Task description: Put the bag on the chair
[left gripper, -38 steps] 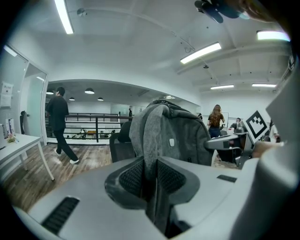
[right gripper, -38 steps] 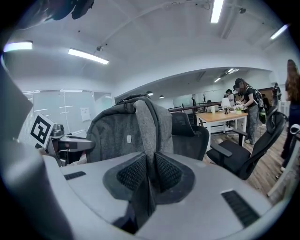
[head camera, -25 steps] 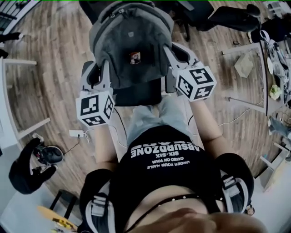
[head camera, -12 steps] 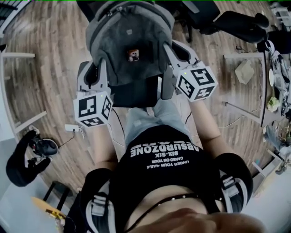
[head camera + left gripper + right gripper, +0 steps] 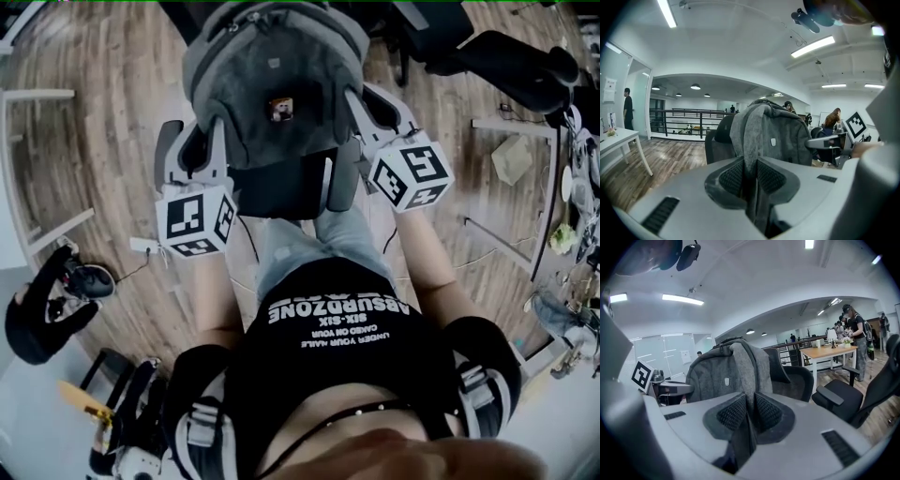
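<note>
Person bringing a grey bag to a black chair with two grippers.

The chair is standing just ahead of the person, and the bag is hanging upright over it, its inside not showing. The left gripper and right gripper are each pinching the bag's grey fabric, jaws narrow. Since a second ago, the bag and grippers are reaching farther forward.

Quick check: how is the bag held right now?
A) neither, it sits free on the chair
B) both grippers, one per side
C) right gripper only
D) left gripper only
B: grey fabric of the bag is pinched in the left gripper and in the right gripper.
</note>
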Demonstrator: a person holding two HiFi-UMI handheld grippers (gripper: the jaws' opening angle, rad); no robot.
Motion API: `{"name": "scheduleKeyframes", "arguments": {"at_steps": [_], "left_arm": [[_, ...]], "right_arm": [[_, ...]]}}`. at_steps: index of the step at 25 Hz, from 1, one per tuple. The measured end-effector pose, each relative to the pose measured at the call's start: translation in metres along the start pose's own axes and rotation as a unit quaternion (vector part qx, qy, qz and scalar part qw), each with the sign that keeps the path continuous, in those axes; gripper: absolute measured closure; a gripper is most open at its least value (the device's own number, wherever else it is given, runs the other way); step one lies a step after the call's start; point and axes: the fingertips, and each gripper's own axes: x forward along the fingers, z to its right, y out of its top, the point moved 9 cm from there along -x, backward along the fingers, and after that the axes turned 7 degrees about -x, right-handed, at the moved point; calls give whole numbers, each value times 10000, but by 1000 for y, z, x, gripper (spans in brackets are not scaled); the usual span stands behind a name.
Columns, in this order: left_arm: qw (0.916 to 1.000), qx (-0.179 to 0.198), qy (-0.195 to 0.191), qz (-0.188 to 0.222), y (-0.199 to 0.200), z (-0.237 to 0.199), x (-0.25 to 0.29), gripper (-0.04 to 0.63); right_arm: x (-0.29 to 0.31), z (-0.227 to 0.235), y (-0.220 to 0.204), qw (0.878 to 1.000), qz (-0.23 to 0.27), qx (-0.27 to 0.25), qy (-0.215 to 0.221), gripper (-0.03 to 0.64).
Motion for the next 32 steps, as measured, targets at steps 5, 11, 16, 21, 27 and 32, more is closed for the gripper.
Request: {"name": "scheduleKeyframes", "arguments": {"at_steps": [5, 11, 16, 21, 27, 32], "left_arm": [[10000, 6, 68, -72, -8, -1, 12, 518], [9998, -2, 138, -129, -16, -2, 30, 518], [9996, -41, 186, -201, -27, -10, 35, 518], [9994, -68, 264, -212, -42, -24, 43, 518], [9988, -111, 315, -359, -54, -25, 57, 518], [9982, -134, 372, -445, -64, -11, 71, 518]], "right_arm": [[10, 10, -12, 9999, -40, 13, 95, 552], [24, 23, -23, 9999, -92, 68, 122, 552], [32, 21, -34, 9997, -169, 94, 150, 552], [50, 18, -48, 9996, -215, 75, 169, 552], [59, 29, -62, 9991, -350, 58, 247, 552], [56, 50, -73, 9986, -370, 118, 355, 551]]}}
